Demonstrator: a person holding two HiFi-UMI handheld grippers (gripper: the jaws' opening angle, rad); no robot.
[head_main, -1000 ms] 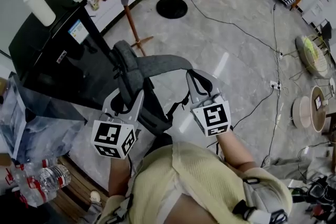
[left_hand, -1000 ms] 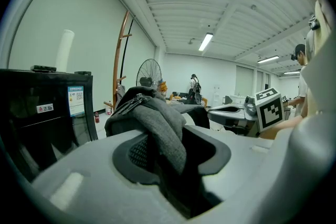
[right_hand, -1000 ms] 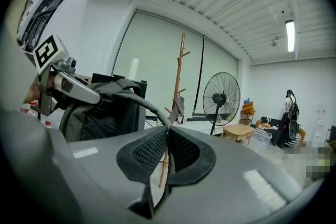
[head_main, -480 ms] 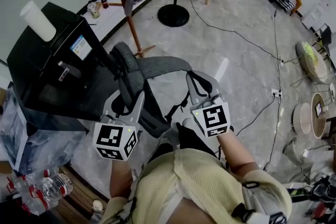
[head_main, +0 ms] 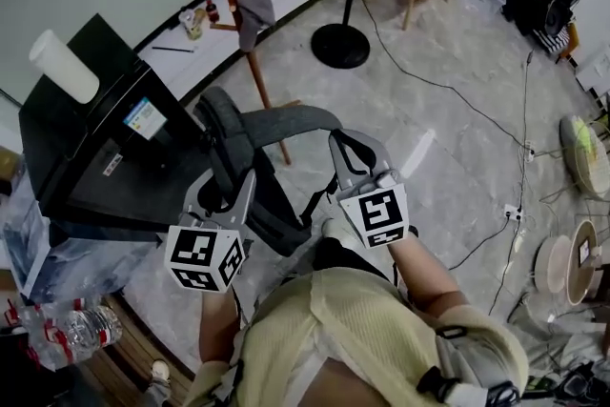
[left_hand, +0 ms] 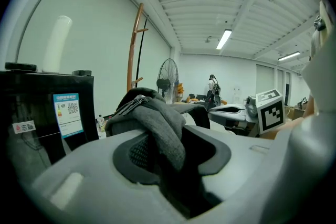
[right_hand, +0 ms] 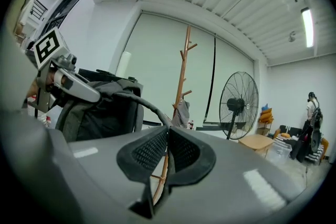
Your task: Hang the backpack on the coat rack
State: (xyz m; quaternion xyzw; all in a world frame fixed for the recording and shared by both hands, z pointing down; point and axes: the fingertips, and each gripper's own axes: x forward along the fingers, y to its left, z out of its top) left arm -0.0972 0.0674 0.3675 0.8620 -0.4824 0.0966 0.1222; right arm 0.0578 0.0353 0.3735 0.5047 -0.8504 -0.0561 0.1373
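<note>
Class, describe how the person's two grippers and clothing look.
The left gripper and right gripper are alike: pale grey moulded bodies, black mesh-textured pads, and a white cube printed with black square markers at the rear. The person wears a pale yellow knitted top.

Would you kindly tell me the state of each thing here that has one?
Backpack: held up, not yet hung.
Left hand-held gripper: shut on backpack's padded grey top.
Right hand-held gripper: shut on its thin black strap.
Coat rack: upright, grey cloth hanging on it.
Floor fan: upright.
</note>
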